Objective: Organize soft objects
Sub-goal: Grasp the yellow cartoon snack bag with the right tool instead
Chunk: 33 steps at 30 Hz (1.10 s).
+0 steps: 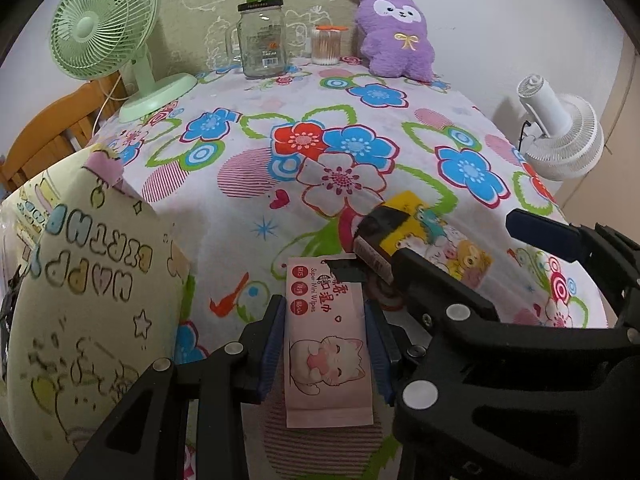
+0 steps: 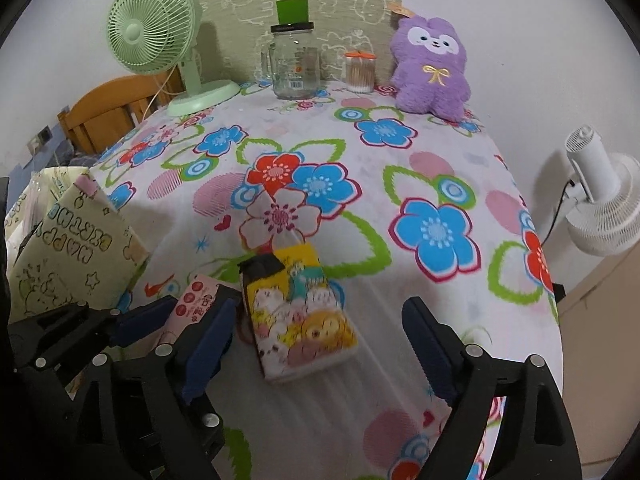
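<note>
Bag: I see the yellow gift bag (image 1: 80, 300) at the frame's left edge, on the worktop (image 1: 360, 112).
Left hand-held gripper (image 1: 326, 344): lower centre, clamped on the pink wipes pack (image 1: 326, 360).
Tissue pack (image 2: 300, 312): yellow, lying centre, just right of the wipes.
Right hand-held gripper (image 2: 316, 344): jaws spread wide around the tissue pack, not touching.
Plush (image 2: 432, 64): purple, upper right.

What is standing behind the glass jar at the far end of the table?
Behind the glass jar stands a patterned board against the wall. The jar and its green cap hide the board's middle part.
</note>
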Available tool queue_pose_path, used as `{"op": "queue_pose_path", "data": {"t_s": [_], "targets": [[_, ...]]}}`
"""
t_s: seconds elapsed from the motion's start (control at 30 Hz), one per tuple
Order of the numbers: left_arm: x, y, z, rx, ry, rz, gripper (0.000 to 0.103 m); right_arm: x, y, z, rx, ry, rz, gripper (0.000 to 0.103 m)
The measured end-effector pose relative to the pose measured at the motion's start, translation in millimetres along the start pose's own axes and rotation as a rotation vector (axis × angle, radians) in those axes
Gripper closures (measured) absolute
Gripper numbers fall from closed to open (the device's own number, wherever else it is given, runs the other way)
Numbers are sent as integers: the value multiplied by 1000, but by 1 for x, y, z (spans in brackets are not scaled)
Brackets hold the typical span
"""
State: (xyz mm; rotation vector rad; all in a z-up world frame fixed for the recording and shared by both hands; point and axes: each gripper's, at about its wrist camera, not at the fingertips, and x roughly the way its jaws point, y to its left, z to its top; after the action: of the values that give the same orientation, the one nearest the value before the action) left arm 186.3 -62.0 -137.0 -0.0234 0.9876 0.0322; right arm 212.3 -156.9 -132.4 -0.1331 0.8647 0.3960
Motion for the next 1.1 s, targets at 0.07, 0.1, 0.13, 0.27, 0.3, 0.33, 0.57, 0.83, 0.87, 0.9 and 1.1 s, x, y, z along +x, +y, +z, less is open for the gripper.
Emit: {"op": "queue_pose_path", "data": {"t_s": [0.07, 0.1, 0.13, 0.27, 0.3, 0.33, 0.57, 0.83, 0.87, 0.9, 1.1], "targets": [[1, 1, 2, 0, 1, -4, 63, 6, 0, 2, 2, 6, 12, 14], [1, 1, 2, 2, 2, -5, 63, 8, 0, 3, 5, 9, 20, 14], [2, 1, 2, 4, 2, -7, 63, 12, 0, 4, 12, 14, 31, 14], [2, 1, 3, 9, 0, -3, 63, 19, 1, 4, 29, 34, 48, 20], [2, 0, 3, 12, -2, -1, 63, 21, 2, 4, 31, 43, 52, 32], [2, 0, 3, 16, -4, 2, 63, 22, 2, 4, 36, 53, 56, 38], [-2, -5, -2, 48, -10, 1, 63, 17, 6, -3, 45, 62, 35, 56], [-20, -11, -9, 67, -43, -22, 63, -3, 2, -10, 89, 37, 19, 58], [-23, -12, -9, 68, -47, -25, 63, -8, 2, -11, 93, 31, 11, 58], [-26, -13, -10, 71, -53, -27, 63, -11, 2, -11, 96, 27, 6, 58], [-46, -16, -15, 87, -88, -36, 63, -35, 5, -15, 107, -7, -22, 58]]}}
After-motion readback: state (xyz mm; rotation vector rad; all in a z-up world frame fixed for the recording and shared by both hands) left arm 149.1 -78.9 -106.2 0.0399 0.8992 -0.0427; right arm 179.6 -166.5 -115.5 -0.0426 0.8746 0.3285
